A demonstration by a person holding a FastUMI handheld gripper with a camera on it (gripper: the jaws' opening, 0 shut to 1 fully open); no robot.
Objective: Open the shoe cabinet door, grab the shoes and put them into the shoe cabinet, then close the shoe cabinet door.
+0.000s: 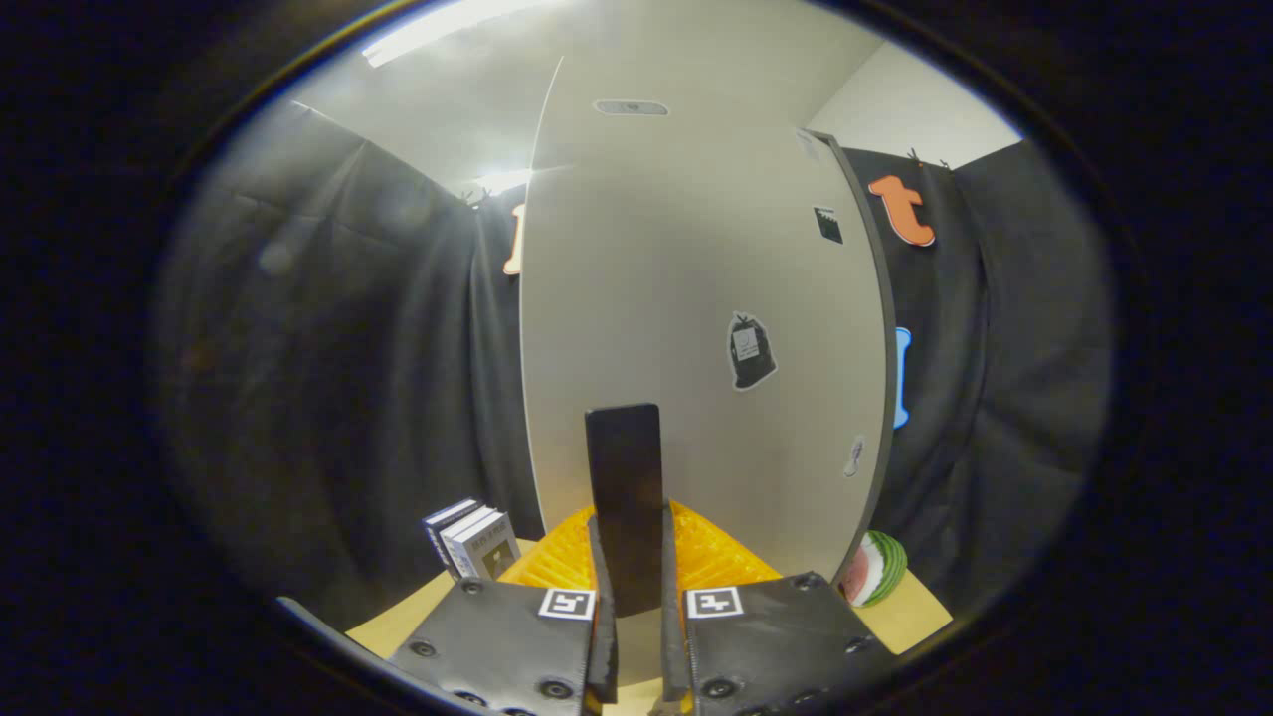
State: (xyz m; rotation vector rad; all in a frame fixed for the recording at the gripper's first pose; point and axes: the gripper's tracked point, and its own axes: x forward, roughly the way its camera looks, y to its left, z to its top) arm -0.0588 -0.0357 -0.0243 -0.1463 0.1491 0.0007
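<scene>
The pale shoe cabinet door stands upright just ahead of me, with a few small dark stickers on it. Its dark side edge shows on the right against the black cloth. A flat black handle rises from between my fingers in front of the door. My gripper is shut on this handle, with a finger pressing on each of its sides. The lower end of the handle is hidden between the fingers.
A small stack of upright books stands left of the door on the light wooden tabletop. A watermelon-slice toy lies by the door's lower right corner. Black cloth walls close in on both sides.
</scene>
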